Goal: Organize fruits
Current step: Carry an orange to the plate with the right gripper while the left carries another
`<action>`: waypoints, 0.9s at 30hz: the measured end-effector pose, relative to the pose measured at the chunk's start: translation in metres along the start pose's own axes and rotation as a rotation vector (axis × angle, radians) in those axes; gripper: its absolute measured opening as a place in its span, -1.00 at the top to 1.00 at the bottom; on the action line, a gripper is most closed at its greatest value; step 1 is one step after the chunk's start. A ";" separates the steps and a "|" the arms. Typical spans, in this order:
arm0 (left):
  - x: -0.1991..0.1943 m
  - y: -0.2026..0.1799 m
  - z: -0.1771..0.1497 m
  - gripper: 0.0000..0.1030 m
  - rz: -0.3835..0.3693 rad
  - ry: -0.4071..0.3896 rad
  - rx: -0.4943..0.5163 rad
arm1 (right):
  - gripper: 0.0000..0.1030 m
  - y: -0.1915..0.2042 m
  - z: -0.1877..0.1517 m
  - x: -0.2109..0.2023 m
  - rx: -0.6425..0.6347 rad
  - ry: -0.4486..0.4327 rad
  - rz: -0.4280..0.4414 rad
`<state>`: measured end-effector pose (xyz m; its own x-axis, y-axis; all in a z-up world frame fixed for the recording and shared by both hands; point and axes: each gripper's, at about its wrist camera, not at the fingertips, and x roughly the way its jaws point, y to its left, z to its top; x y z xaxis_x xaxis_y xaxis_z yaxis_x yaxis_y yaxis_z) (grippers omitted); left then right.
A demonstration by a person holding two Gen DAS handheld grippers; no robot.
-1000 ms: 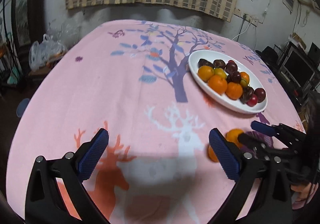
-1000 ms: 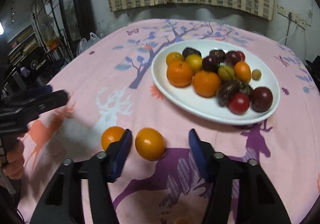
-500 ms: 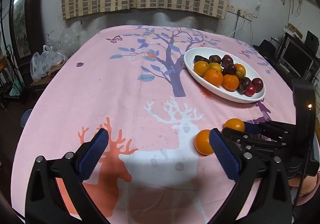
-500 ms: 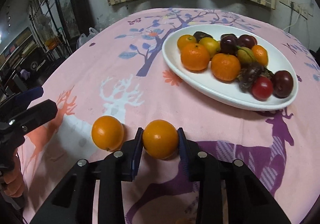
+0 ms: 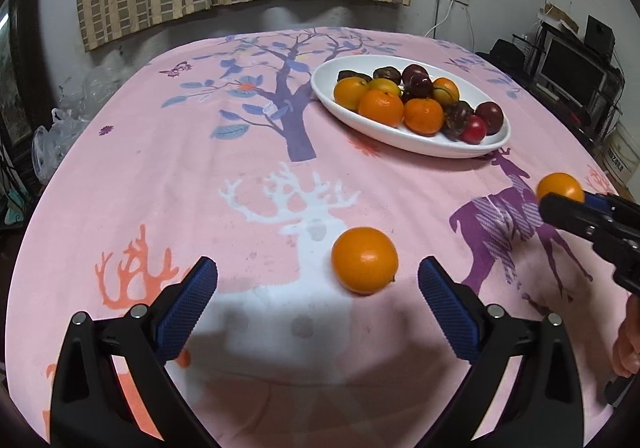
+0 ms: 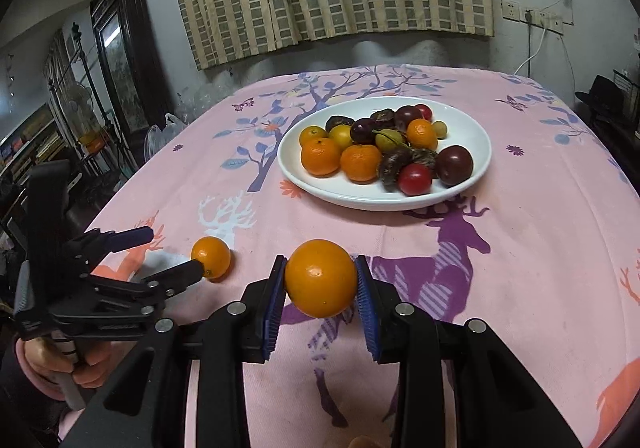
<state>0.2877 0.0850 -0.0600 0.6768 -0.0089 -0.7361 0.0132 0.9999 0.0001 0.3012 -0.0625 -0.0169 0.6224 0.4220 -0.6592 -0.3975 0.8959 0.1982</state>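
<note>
one orange now pinched by right gripper, lifted toward plate; left gripper jaws spread before second orange.

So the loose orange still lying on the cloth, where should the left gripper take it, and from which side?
Across its widest middle, one pad on each flank. The loose orange is round and sits alone on the tablecloth, just ahead of the open left gripper, so coming straight forward and down from the near side looks best.
</note>
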 end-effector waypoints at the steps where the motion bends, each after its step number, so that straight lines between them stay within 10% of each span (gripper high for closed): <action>1: 0.003 -0.002 0.002 -0.89 0.002 0.003 0.003 | 0.34 0.000 0.001 0.000 0.002 -0.001 0.001; 4: 0.014 -0.010 0.004 -0.44 0.002 0.035 0.020 | 0.34 0.001 0.002 -0.004 -0.005 -0.016 -0.010; 13: 0.033 -0.020 0.003 -0.29 0.015 0.087 0.013 | 0.33 -0.002 0.004 -0.011 -0.012 -0.043 -0.035; 19: 0.025 -0.032 -0.001 0.27 0.018 0.077 0.023 | 0.33 -0.002 0.002 -0.011 -0.012 -0.048 -0.058; 27: -0.015 -0.044 -0.010 0.27 -0.020 0.030 0.028 | 0.33 -0.004 -0.008 -0.016 0.010 -0.033 -0.034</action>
<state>0.2697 0.0415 -0.0560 0.6538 -0.0285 -0.7562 0.0475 0.9989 0.0034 0.2875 -0.0740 -0.0136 0.6573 0.3951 -0.6418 -0.3688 0.9113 0.1832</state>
